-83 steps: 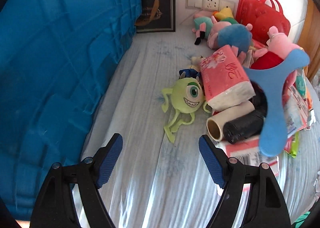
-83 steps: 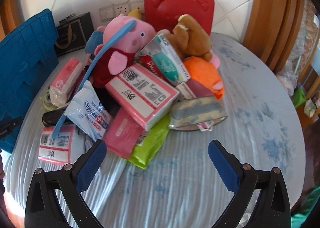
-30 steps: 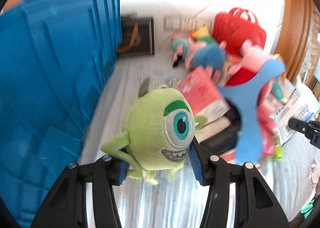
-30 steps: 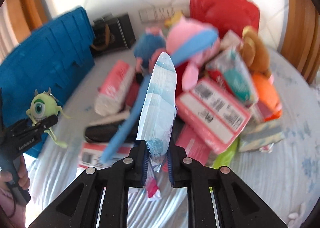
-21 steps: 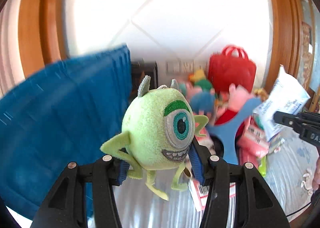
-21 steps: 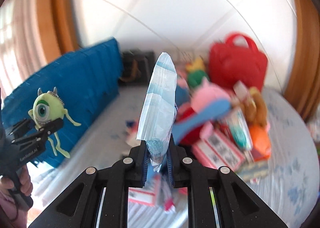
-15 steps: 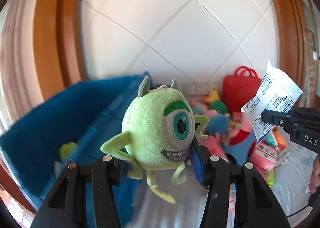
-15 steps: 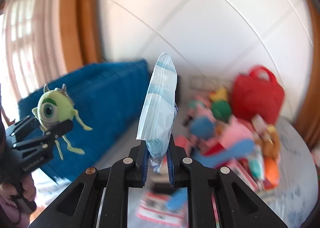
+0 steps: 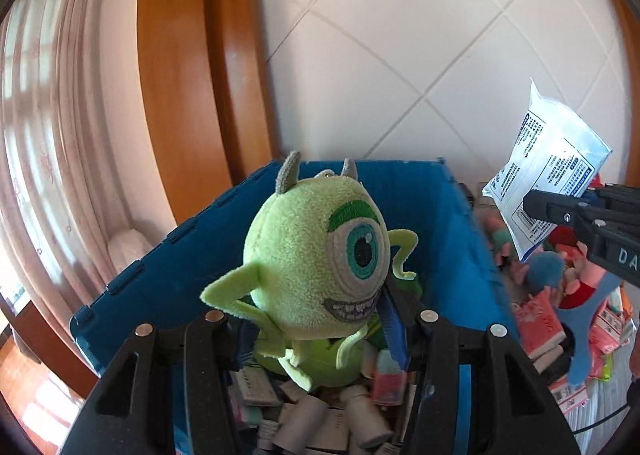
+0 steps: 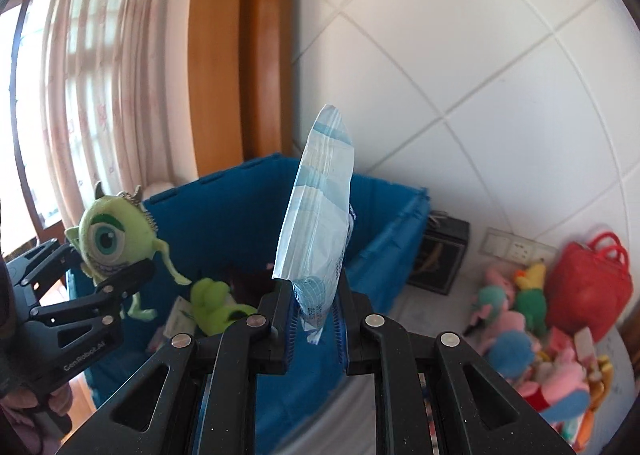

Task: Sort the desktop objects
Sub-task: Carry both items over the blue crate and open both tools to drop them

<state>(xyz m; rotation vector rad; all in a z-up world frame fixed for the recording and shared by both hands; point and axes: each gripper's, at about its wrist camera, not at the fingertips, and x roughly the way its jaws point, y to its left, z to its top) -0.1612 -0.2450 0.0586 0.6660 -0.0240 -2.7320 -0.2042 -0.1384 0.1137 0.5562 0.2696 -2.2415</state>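
Surface: table under pale striped cloth (image 10: 416, 305), set against white tiled wall (image 9: 400, 35); wood frame (image 9: 180, 75) and sheer curtain (image 10: 100, 75) at left.

One blue crate (image 9: 460, 239) at table's left edge, open, small packs and rolls inside. One red bag (image 10: 588, 287) at back edge by wall.

Left gripper (image 9: 316, 329) clenched on one green one-eyed plush (image 9: 320, 259), held above crate. Right gripper (image 10: 314, 321) clamped on one white-blue packet (image 10: 320, 215), upright, near crate rim. Second green plush (image 10: 212, 305) lies in crate.

The blue crate (image 10: 384, 223) gapes open-topped, part-filled with a green plush (image 10: 212, 305) and packets (image 9: 320, 415); air above clear.
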